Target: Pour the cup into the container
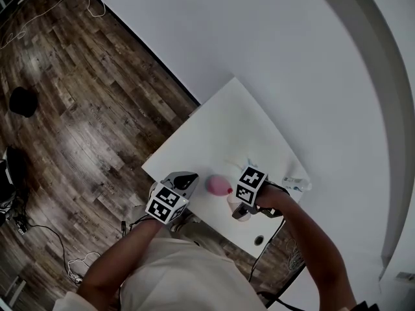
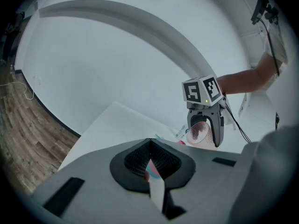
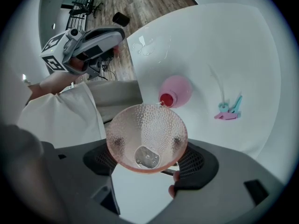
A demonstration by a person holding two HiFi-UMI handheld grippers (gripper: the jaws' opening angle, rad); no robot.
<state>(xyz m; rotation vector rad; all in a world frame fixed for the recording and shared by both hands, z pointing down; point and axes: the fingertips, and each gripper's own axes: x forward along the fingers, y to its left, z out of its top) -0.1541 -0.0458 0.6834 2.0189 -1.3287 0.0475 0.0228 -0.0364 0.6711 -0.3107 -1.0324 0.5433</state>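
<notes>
On the left, the left gripper (image 1: 184, 181) hangs over the near edge of the white table (image 1: 220, 128). Its own view shows its jaws drawn together with nothing clamped between them, which the head view is too small to show. Just right of it, the pink container (image 1: 219, 185) lies on its side on the table. Only the right gripper view shows its red mouth, turned toward the cup (image 3: 147, 134). The right gripper (image 3: 148, 162) is clamped on this clear, dimpled pinkish cup, tipped so its rim sits at the container's mouth, with droplets on the cup's bottom. Farther right, a small teal and pink clip (image 3: 229, 111) lies on the table, well apart from the container.
</notes>
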